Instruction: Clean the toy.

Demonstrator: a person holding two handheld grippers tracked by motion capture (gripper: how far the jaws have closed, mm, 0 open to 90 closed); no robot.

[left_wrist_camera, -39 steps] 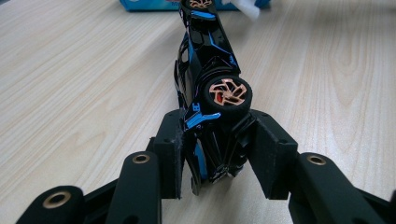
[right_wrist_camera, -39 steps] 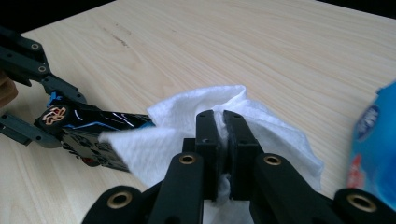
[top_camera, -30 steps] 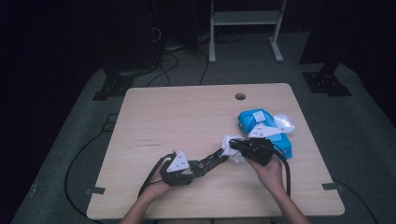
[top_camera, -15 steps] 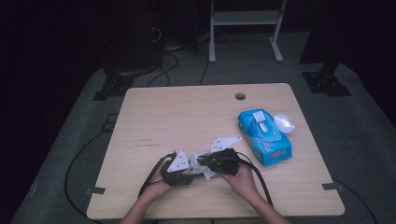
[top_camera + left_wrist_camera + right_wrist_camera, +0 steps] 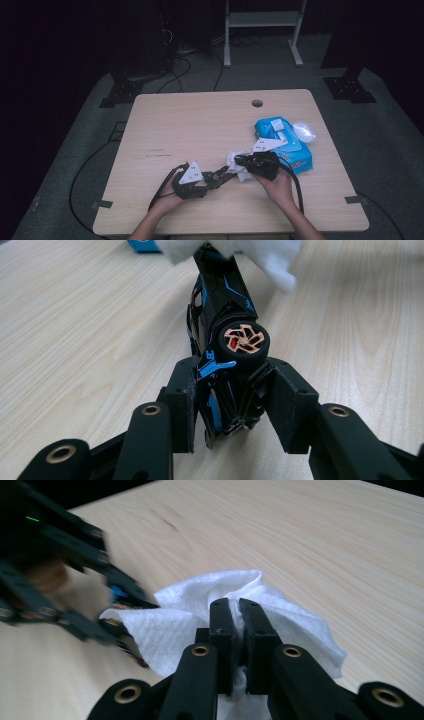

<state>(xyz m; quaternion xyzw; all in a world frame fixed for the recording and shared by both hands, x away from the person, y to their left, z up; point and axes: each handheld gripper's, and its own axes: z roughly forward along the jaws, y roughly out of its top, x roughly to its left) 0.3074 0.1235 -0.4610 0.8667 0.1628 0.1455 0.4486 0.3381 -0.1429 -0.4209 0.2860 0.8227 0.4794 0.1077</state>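
Your left gripper (image 5: 227, 390) pinches a black toy car (image 5: 225, 320). Your right gripper (image 5: 239, 615) clamps a white wipe (image 5: 165, 625) against the car

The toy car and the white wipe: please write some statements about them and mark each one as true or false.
1. The left gripper holds a black and blue toy car. True.
2. The right gripper is open and holds nothing. False: it is shut on a white wipe.
3. The wipe is at the car's far end. True.
4. The blue wipe pack lies on the floor. False: it lies on the wooden table.
5. The car's wheel has a copper-coloured rim. True.
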